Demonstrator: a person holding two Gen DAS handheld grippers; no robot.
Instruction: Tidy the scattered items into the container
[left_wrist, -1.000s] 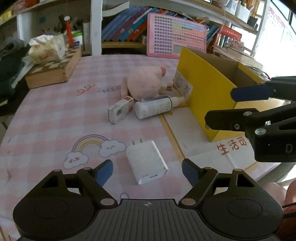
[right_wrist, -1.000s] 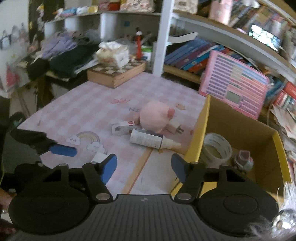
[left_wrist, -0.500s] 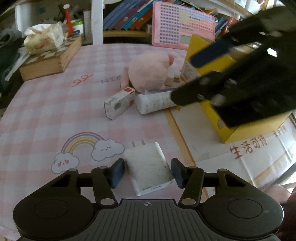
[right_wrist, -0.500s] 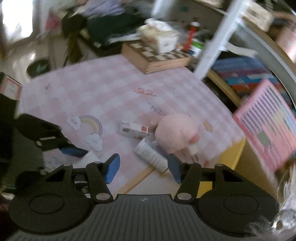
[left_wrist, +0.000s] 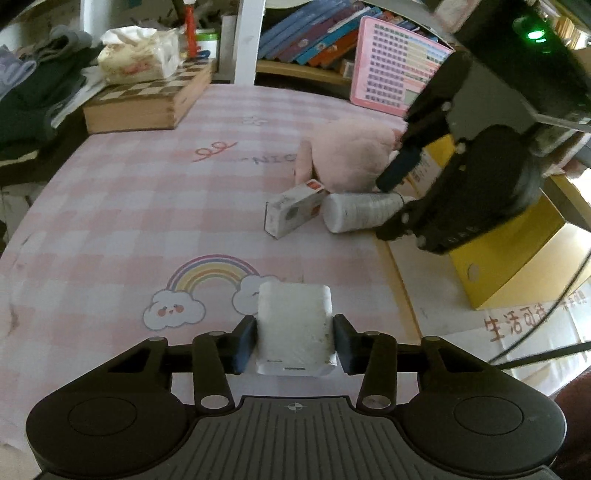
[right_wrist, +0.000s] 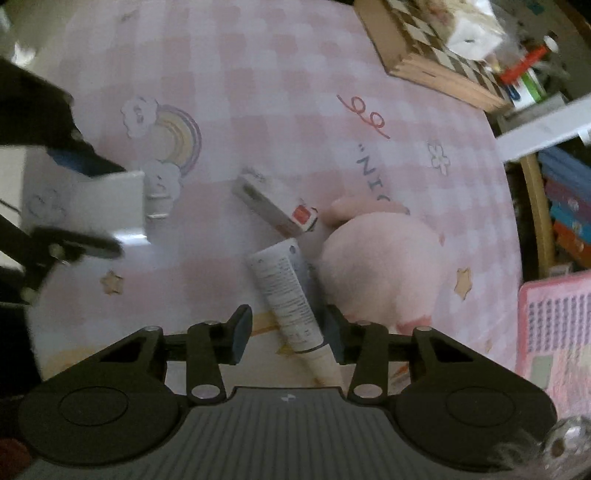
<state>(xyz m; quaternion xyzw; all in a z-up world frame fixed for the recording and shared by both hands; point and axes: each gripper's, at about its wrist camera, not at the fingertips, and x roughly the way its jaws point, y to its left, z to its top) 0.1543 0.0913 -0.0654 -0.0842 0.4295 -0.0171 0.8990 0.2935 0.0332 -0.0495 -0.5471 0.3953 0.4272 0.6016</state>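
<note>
My left gripper (left_wrist: 294, 345) is matt black plastic with a ribbed grey body; between its pads sits a matt white plastic charger (left_wrist: 294, 328), scuffed. The tablecloth (left_wrist: 129, 206) looks smooth, slightly glossy, printed in pink checks. At centre right, the pink toy (left_wrist: 347, 158) is fuzzy plush, the bottle (right_wrist: 286, 295) smooth plastic with a printed label. The yellow box (left_wrist: 517, 258) is matt cardboard; upper left, the chessboard case (left_wrist: 147, 103) is wood.

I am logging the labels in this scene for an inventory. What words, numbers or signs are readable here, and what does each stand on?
"NIO", partly hidden by the pink plush toy: pink checked tablecloth.
"生活可待", the last character uncertain, in red: white printed sheet beside the yellow cardboard box.
Red looped squiggle like "99": tablecloth.
Too small or blurred to read: print on the white tube, small white carton, white charger block, pink keypad board, book spines.
</note>
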